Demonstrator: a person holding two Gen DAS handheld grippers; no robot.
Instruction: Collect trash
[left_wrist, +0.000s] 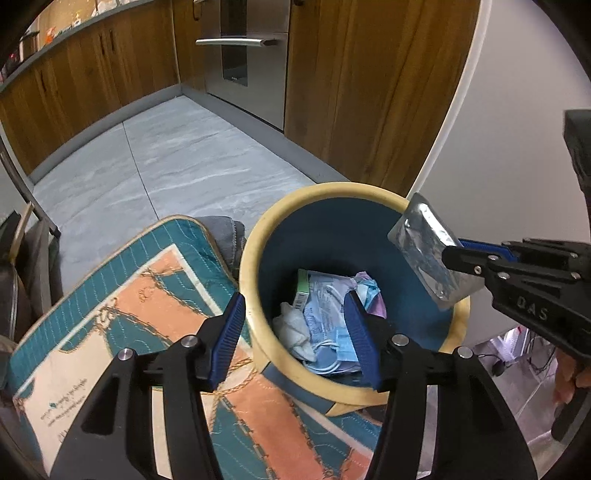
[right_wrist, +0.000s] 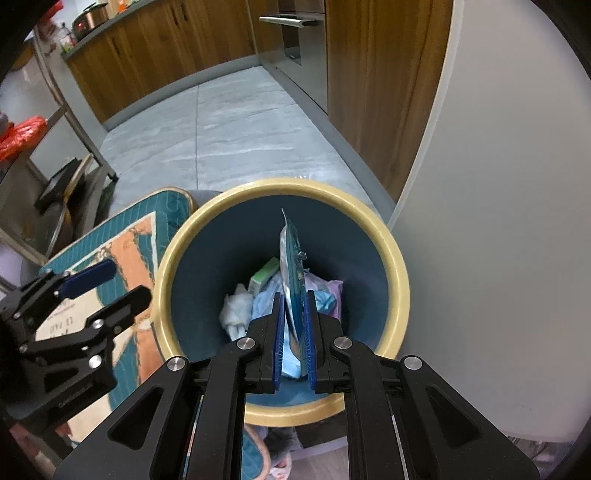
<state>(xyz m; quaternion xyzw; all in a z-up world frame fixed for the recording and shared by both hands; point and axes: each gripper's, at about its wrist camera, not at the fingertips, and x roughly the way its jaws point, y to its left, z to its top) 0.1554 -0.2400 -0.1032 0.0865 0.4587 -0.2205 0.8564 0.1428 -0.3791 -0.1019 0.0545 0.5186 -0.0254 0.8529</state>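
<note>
Right gripper (right_wrist: 294, 325) pinching foil wrapper (left_wrist: 432, 254) edge-on, held over bin (right_wrist: 400, 288) mouth, nearer the right rim. Left gripper (left_wrist: 295, 332) spread wide, holding nothing, hovering at the bin's left rim over mat (left_wrist: 110, 314). Bin already holding trash (left_wrist: 325, 317): tissue, blue packets, green box. Step in hand, by judgement: drop. Best to shift wrapper toward bin centre, lower slightly past the rim, then part the jaws fully so the flat foil falls straight in. Risk: light foil clinging to a pad or catching the rim and sliding out. Left best kept clear.
</note>
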